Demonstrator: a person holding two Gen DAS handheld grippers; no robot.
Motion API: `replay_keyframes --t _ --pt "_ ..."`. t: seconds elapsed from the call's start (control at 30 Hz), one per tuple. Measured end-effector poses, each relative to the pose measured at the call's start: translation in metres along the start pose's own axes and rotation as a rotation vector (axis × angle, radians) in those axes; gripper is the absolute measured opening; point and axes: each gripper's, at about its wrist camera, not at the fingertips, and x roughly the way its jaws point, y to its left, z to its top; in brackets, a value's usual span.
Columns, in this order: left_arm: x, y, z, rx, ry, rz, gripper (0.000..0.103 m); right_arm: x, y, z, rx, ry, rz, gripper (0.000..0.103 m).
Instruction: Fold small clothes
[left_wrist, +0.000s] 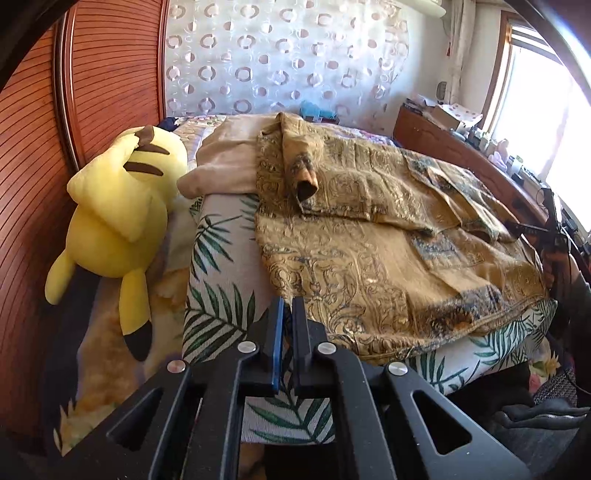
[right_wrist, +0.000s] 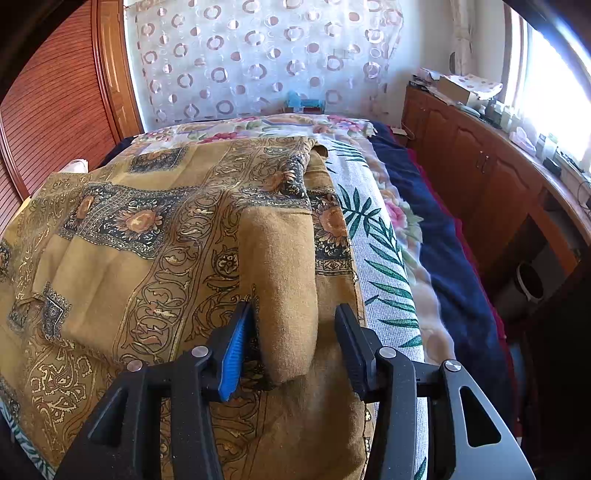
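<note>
Mustard-gold patterned garment (right_wrist: 155, 236), spread flat on leaf-print cushion (right_wrist: 373, 258) atop bed. Plain ochre sleeve (right_wrist: 284, 295) folded in over body, long axis running from far shoulder toward near hem, cuff end nearest right-wrist camera.

Right gripper (right_wrist: 295, 332): jaws parted and straddling sleeve, left pad just beside its edge, nothing pinched; jaws opening. Judged: sleeve just laid, release under way.

Left gripper (left_wrist: 288, 314): jaws clenched, nothing visible between them, hovering over cushion near garment's left hem corner. Second sleeve (left_wrist: 295, 162) folded across chest, cuff pointing toward camera.

Step in hand, judged: sleeve folds done or nearly. Next move calls for grips on hem corners, then lengthwise fold toward collar.

Yellow plush toy (left_wrist: 118, 206) beside cushion, clear of work.
</note>
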Motion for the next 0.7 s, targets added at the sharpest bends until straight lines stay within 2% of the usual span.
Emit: replay_keyframes --t 0.03,0.07,0.1,0.17,0.2,0.23,0.27,0.57,0.7 --pt "-0.001 -0.001 0.001 0.005 -0.004 0.004 0.008 0.004 0.001 -0.001 0.001 0.000 0.000 0.049" --pt "-0.002 -0.003 0.004 0.019 -0.015 0.012 0.021 0.008 0.004 -0.002 0.001 0.000 0.000 0.049" --pt "-0.003 -0.005 0.006 0.030 -0.028 0.018 0.028 0.013 0.006 -0.004 0.001 0.000 0.000 0.049" --pt "-0.006 -0.008 0.013 0.040 -0.052 0.017 0.051 0.013 0.005 -0.005 0.001 0.000 -0.001 0.049" --pt "-0.006 -0.009 0.016 0.040 -0.061 0.008 0.057 0.013 0.005 -0.005 0.001 0.000 -0.001 0.049" --pt "-0.007 -0.009 0.020 0.039 -0.068 0.001 0.070 0.013 0.005 -0.005 0.001 0.000 0.000 0.049" --pt "-0.006 -0.011 0.025 0.038 -0.079 -0.008 0.076 0.013 0.005 -0.005 0.001 0.000 0.000 0.049" --pt "0.027 -0.029 0.063 0.076 -0.087 0.007 0.077 0.012 0.004 -0.005 0.000 0.001 0.001 0.050" --pt "0.041 -0.031 0.076 0.061 -0.108 -0.018 0.077 0.012 0.004 -0.005 0.000 0.001 0.002 0.050"
